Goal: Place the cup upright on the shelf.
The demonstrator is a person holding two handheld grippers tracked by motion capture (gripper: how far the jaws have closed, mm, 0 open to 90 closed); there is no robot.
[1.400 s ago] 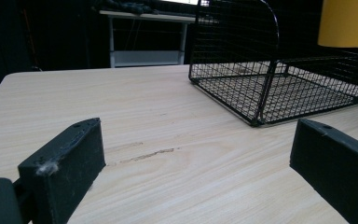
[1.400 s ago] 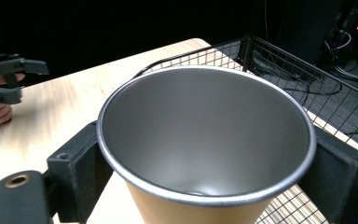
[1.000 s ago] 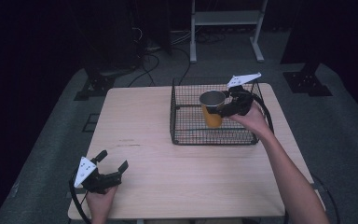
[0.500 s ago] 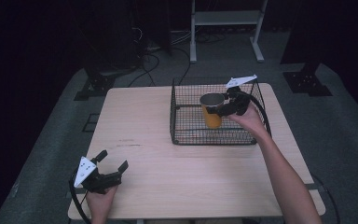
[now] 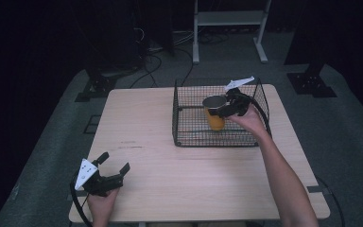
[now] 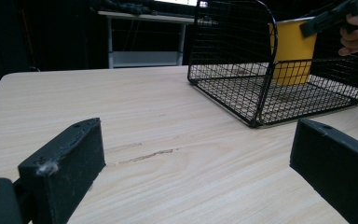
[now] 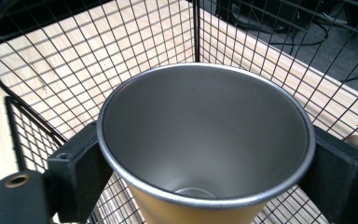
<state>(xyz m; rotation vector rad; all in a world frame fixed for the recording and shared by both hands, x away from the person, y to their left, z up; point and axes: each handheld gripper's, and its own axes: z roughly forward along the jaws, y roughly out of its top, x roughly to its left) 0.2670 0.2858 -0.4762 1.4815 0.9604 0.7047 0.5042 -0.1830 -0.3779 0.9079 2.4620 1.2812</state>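
My right gripper (image 5: 228,108) pinches the yellow cup (image 5: 214,118), probably just above the basket (image 5: 184,137) floor; I lower straight, left gripper (image 5: 115,166) spread.

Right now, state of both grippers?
Left gripper: open, holding nothing, resting on the table.
Right gripper: shut on the yellow metal cup, inside the wire basket.

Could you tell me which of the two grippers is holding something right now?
The right gripper: it clamps the yellow cup inside the wire basket. The left gripper rests open.
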